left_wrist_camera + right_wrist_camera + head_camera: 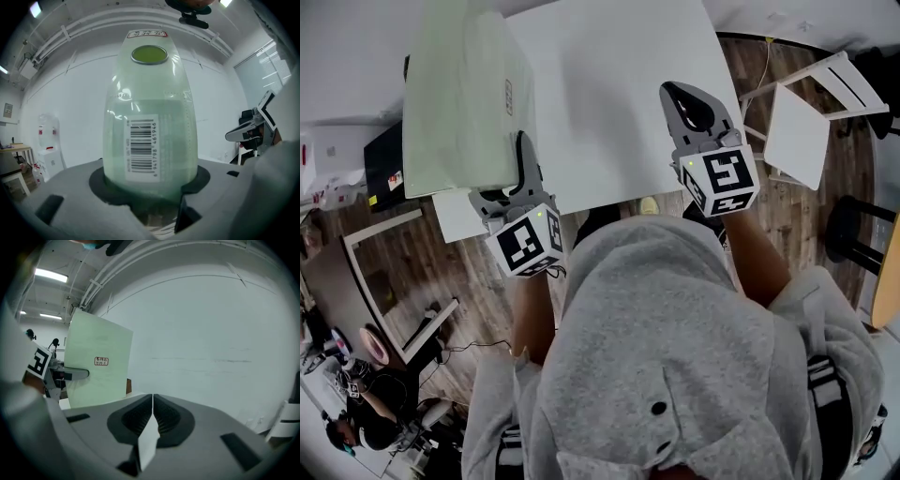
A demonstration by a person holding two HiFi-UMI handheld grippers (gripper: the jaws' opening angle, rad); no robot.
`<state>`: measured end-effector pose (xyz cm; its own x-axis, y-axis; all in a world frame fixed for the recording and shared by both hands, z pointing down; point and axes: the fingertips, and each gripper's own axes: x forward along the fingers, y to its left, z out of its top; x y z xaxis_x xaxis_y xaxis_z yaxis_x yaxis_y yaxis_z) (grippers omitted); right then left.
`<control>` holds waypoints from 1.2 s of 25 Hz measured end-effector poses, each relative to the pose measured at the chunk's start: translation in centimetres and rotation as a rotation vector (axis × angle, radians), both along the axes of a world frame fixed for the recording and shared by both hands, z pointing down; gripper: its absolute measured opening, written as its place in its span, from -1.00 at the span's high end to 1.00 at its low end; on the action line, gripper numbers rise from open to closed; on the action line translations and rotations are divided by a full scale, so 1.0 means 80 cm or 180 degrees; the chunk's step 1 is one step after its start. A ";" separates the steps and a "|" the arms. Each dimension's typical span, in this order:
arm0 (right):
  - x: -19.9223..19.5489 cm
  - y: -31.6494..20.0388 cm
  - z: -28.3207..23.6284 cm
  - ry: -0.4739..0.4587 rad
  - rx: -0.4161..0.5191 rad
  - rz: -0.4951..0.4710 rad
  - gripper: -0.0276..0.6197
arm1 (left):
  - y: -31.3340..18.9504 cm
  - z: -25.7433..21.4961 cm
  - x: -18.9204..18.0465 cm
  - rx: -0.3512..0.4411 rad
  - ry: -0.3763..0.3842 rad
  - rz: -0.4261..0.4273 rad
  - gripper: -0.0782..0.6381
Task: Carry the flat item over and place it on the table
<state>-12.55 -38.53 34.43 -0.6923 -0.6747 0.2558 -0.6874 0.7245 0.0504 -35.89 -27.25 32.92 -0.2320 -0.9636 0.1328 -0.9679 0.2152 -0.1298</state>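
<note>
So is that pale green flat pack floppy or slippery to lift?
Likely stiff: the pale green plastic-wrapped flat pack juts out unbent from the left gripper, gripped at one edge. Its glossy wrap may be slippery.

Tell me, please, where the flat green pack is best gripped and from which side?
Grip the flat green pack at its near end, one pad on each broad face, coming in level from the person's side, as the left gripper does now. Its faces are too broad to span; probably only its thickness fits between the jaws.
</note>
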 end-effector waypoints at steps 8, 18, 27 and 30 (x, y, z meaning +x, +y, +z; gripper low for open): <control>-0.042 -0.019 -0.002 0.0111 0.0035 0.0075 0.83 | -0.033 0.019 -0.047 -0.0020 0.0073 0.0105 0.02; -0.066 -0.044 -0.003 0.0248 0.0036 0.0254 0.82 | -0.069 0.048 -0.083 -0.0119 0.0064 0.0222 0.02; -0.093 -0.065 0.015 0.0385 -0.0053 0.0340 0.83 | -0.107 0.085 -0.107 -0.0222 0.0140 0.0270 0.02; -0.103 -0.073 0.024 0.0435 -0.0114 0.0355 0.83 | -0.120 0.104 -0.118 -0.0290 0.0167 0.0272 0.02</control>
<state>-20.80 -44.37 36.32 -0.5709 -0.7341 0.3676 -0.7521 0.6472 0.1245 -45.34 -36.89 41.24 -0.1400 -0.9630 0.2304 -0.9882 0.1212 -0.0939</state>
